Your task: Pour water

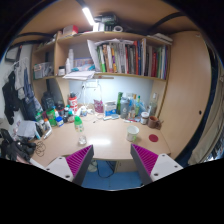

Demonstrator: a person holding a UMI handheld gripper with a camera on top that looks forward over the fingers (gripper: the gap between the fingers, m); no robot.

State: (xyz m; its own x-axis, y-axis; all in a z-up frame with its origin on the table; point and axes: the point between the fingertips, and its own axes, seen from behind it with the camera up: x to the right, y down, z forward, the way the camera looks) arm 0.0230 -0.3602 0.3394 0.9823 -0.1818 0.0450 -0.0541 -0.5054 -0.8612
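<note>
While the gripper [110,163] hangs back from the desk [105,140], its two fingers stand spread apart with nothing between them, the magenta pads [146,158] facing each other across an open gap. Beyond the fingers lies the wooden desk, set under a bookshelf [120,55] lined with upright books and lit by a strip lamp [89,16].

Task objects: several bottles stand on the desk. A green-capped bottle [79,125] stands just ahead of the left finger, and a dark green bottle [119,103] stands further back against the rear of the desk. A pale cup [133,132] rests near the desk's front edge, ahead of the right finger, with a small red-topped item [153,136] just beside it. More bottles and clutter crowd the left end of the desk [50,115]; what they hold cannot be told. Which vessel holds the water, and which is meant to receive it, cannot be told either, though the cup is the likeliest receiver.

Progress: judged from this layout, the task is at its very start. No vessel is grasped, lifted or tilted, and every bottle stands upright on its own support, well apart from the fingers. Remaining steps, by inference: approach a bottle, close the fingers on it, carry it to the cup, tilt and pour, then set it down.
</note>
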